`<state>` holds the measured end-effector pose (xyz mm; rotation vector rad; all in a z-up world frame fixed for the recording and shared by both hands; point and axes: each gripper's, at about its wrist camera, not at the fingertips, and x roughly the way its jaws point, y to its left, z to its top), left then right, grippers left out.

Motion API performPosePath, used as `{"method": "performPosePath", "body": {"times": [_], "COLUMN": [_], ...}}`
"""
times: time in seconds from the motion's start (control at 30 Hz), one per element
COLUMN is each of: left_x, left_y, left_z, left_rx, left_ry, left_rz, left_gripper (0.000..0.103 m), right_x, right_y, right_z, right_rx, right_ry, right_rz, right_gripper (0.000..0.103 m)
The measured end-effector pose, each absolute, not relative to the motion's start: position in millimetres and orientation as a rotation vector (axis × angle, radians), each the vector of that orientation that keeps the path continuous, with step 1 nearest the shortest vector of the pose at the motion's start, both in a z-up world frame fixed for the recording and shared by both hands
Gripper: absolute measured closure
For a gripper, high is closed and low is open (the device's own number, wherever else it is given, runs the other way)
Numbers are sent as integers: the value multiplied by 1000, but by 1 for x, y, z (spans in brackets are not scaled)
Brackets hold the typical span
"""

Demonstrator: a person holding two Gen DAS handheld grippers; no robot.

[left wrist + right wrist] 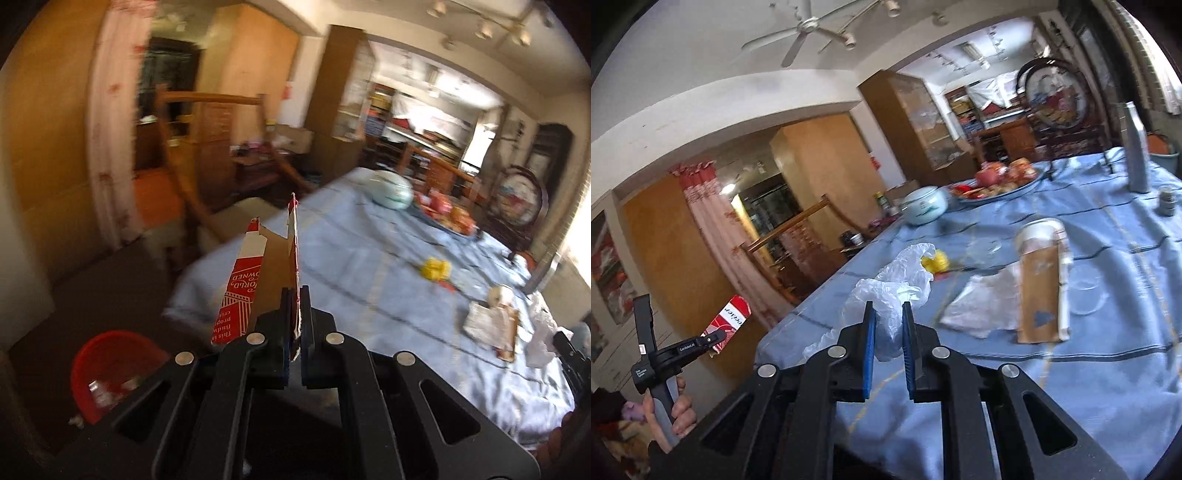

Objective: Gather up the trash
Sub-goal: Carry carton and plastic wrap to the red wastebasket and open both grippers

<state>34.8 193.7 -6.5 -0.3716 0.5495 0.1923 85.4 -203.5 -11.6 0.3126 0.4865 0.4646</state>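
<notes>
My left gripper (295, 295) is shut on a flap of a torn red and white carton (243, 284), held in the air off the table's left edge, above and right of a red bin (110, 365) on the floor with scraps inside. The carton also shows in the right wrist view (729, 321), as does the left gripper (713, 338). My right gripper (888, 314) is shut on a crumpled clear plastic bag (897, 280) that lies on the blue tablecloth (1071, 387). A yellow wrapper (936, 262), white paper (986, 302) and a brown paper pack (1039, 291) lie further on.
A pale lidded pot (925, 205), a plate of fruit and snacks (997, 182), a grey bottle (1136, 147), a small jar (1166, 203) and clear glass lids (1086, 291) stand on the table. A wooden chair (195, 177) stands at the table's left side.
</notes>
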Motion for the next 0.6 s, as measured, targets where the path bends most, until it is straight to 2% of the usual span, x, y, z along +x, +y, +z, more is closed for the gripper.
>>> {"method": "performPosePath", "body": {"times": [0.2,0.3,0.37,0.4,0.47,0.53,0.6], "left_x": [-2,-8,-11,-13,-17,-24,-28], "left_y": [247,270,290,299,314,325,329], "left_z": [-43,-66,-82,-87,-96,-100,-99], "left_rx": [-409,-425,-488,-526,-610,-641,-641], "left_ry": [631,686,724,731,731,718,699], "left_rz": [388,487,541,544,540,578,630], "left_gripper": [98,93,76,61,44,36,23], "right_x": [98,100,101,101,99,99,100], "right_y": [-158,-133,-115,-107,-90,-72,-48], "right_z": [-20,-21,-22,-22,-23,-26,-30], "right_rx": [270,243,217,206,183,160,137], "right_ry": [552,576,591,598,612,631,663], "right_rz": [573,614,635,644,665,690,729], "right_gripper": [88,88,88,88,88,88,88]}}
